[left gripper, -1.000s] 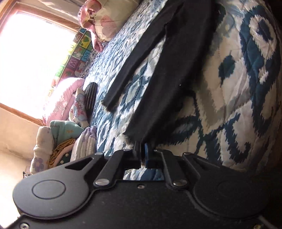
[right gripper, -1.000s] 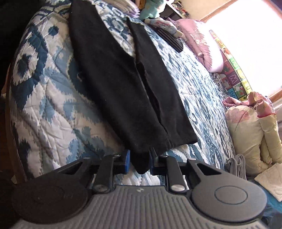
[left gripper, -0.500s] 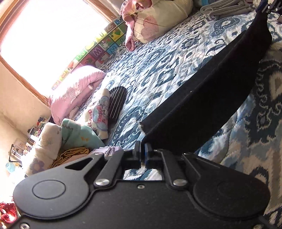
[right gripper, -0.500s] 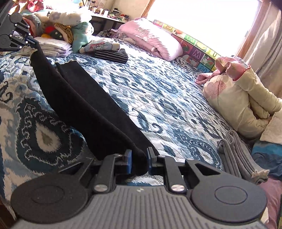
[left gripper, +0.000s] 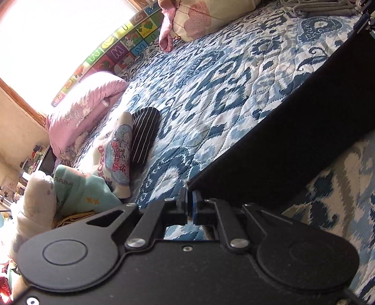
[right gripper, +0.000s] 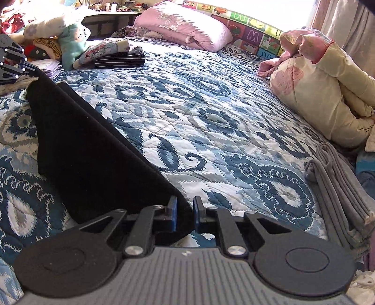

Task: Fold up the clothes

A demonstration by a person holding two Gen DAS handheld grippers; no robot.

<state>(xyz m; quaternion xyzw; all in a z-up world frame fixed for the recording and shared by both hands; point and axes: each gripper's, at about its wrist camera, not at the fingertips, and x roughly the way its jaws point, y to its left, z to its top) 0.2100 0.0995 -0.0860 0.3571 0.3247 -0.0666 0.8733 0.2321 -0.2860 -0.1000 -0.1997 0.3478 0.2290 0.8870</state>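
A long black garment hangs stretched above the blue-and-white quilt, held between my two grippers. My left gripper is shut on one end, its pads pinching the cloth edge. The right gripper shows at the top right corner, holding the other end. In the right wrist view, my right gripper is shut on a thick fold of the black garment. From there the cloth runs up-left to the left gripper. Its lower edge droops onto the quilt.
A folded striped garment and folded printed clothes lie at the far left. A pink pillow lies by the window. A cream floral bundle and folded grey clothes sit on the right.
The black garment was lying flat on the quilt; both grippers have lifted its ends and pulled it taut. Both cameras swung up and now look across the bed.
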